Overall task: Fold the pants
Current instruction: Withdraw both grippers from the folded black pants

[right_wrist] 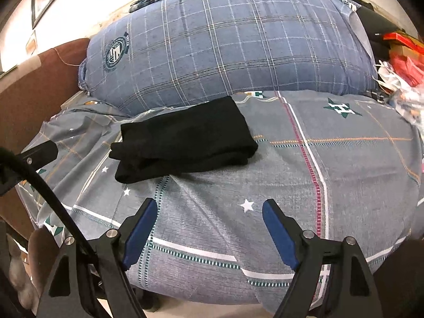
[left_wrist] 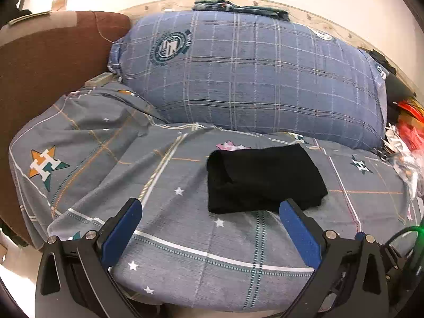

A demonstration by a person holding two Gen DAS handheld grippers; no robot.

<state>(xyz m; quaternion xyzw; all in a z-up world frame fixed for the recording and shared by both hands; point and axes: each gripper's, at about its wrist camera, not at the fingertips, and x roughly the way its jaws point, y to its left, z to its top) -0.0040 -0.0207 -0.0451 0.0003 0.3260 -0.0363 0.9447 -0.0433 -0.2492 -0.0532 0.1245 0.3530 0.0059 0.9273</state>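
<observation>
Folded black pants (left_wrist: 265, 179) lie mid-bed (left_wrist: 185, 238), pillow (left_wrist: 251, 79) at 12 o'clock. Left tool (left_wrist: 210, 204) and right tool (right_wrist: 209, 202) gape empty over open sheet. Right view alone shows a cable (right_wrist: 47, 198).

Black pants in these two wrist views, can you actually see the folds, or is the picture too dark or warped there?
Left wrist view: the black pants read as a near-flat dark patch, only a faint fold line shows; the wall behind is blown out white. Right wrist view: the layered edges of the pants are clearer. Both views: fisheye bends the bed sheet and corners go black; focus is sharp.
</observation>
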